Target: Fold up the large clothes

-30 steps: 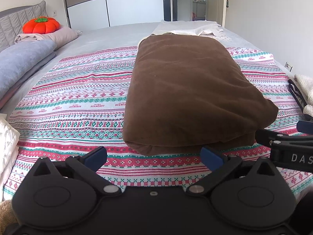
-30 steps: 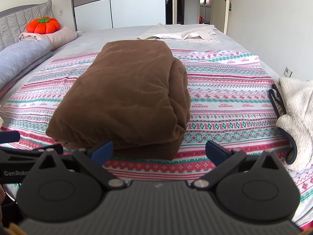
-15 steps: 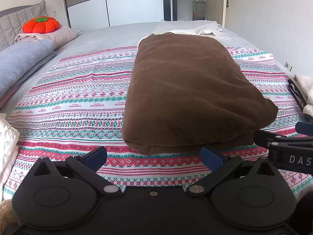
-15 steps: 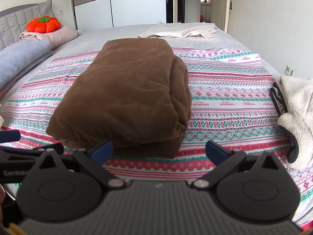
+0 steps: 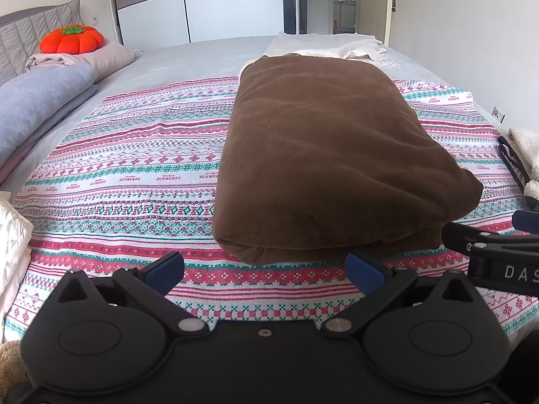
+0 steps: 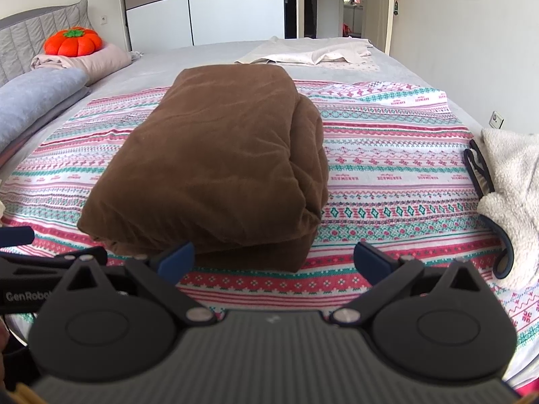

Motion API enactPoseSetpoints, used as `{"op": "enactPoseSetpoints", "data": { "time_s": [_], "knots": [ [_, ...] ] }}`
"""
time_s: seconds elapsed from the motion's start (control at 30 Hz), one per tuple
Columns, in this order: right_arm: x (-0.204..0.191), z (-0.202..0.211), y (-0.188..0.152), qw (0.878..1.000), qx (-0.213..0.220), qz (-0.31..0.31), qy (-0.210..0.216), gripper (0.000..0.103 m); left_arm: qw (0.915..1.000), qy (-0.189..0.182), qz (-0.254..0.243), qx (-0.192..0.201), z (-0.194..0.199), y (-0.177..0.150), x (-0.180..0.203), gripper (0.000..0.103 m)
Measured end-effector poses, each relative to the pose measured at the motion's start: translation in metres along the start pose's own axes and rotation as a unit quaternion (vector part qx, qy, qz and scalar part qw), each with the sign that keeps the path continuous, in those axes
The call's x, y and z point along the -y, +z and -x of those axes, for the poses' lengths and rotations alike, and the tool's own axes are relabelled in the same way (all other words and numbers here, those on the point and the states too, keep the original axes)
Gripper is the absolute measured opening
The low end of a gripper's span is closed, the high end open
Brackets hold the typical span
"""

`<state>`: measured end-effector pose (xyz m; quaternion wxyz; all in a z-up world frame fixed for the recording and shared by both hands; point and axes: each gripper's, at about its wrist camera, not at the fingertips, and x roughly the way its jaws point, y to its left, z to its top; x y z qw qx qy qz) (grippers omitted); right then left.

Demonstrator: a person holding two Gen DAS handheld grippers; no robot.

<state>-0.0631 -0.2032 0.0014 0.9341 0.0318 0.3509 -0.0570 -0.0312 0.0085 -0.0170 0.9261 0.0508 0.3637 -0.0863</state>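
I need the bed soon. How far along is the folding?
Done: the brown garment lies folded in a thick bundle. In hand: nothing; left gripper and right gripper are open and empty. Left: the fleece garment and the cream clothes.

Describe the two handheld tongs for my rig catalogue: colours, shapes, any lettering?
Both are matte black with two round disc housings and angled linkage arms ending in blue pads. The left tongs show white "GenRobo" lettering from the right wrist view; the right tongs have a ribbed grey base and read "DAS".
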Motion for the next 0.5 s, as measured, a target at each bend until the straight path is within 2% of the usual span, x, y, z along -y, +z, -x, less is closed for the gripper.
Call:
{"op": "enactPoseSetpoints", "data": {
  "time_s": [0.5],
  "knots": [
    [0.0008,-0.0039,-0.0006,1.0,-0.004,-0.002,0.004,0.103,0.9999,0.005,0.006,-0.009,-0.0061,-0.0008,-0.004,0.103]
  ]
}}
